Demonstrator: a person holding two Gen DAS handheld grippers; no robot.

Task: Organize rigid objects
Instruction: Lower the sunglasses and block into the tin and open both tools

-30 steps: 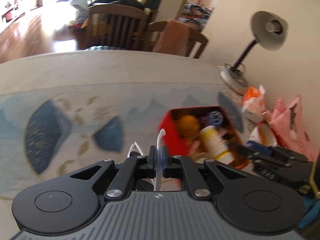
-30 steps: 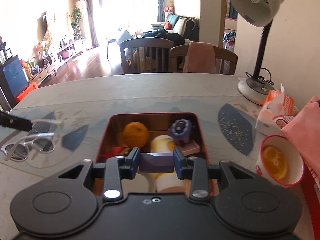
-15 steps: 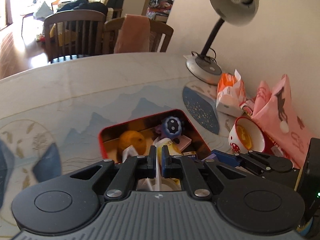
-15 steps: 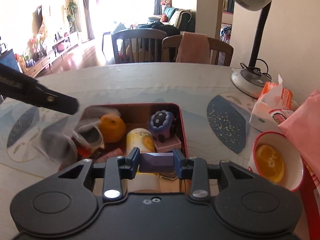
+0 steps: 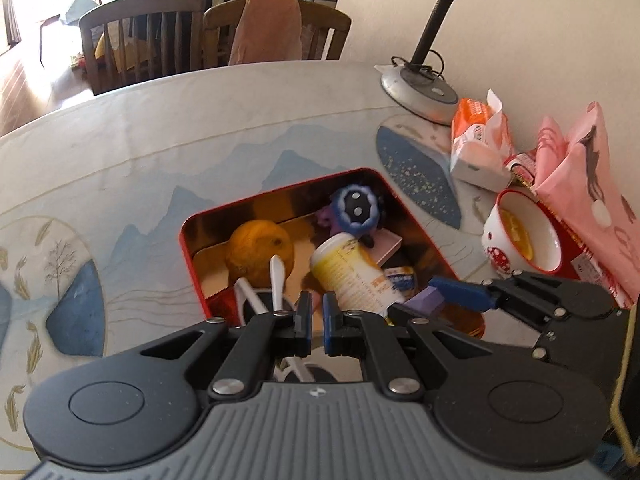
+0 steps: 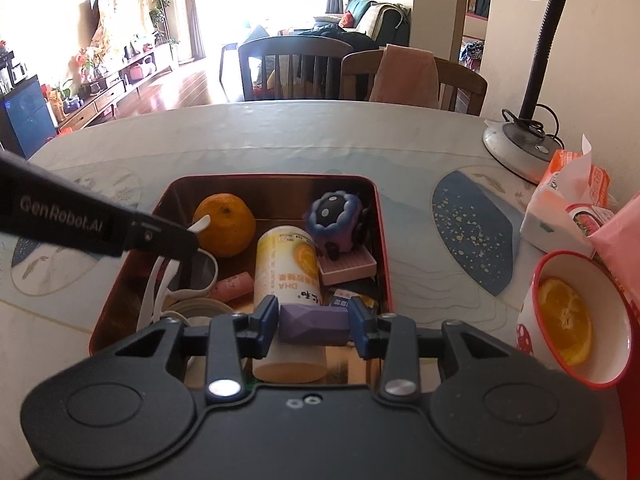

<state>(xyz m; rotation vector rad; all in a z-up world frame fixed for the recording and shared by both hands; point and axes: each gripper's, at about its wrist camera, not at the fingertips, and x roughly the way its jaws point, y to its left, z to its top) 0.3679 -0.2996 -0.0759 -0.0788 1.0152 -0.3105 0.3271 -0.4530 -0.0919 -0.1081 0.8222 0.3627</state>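
Observation:
A red tin box on the table holds an orange, a yellow bottle, a purple-blue toy, a pink block and white-framed glasses. My left gripper is slightly open over the box's near left part, with nothing between its pads; the glasses lie just left of it. It shows as a black arm in the right wrist view. My right gripper is shut on a purple block over the box's near edge.
To the right stand a red-rimmed cup with an orange slice, an orange tissue pack, a pink bag and a desk lamp base. Two wooden chairs stand behind the far table edge.
My left gripper swung right over the box with the glasses, then parted its jaws and let them go into the box. My right gripper moved slightly forward, still holding the purple block.

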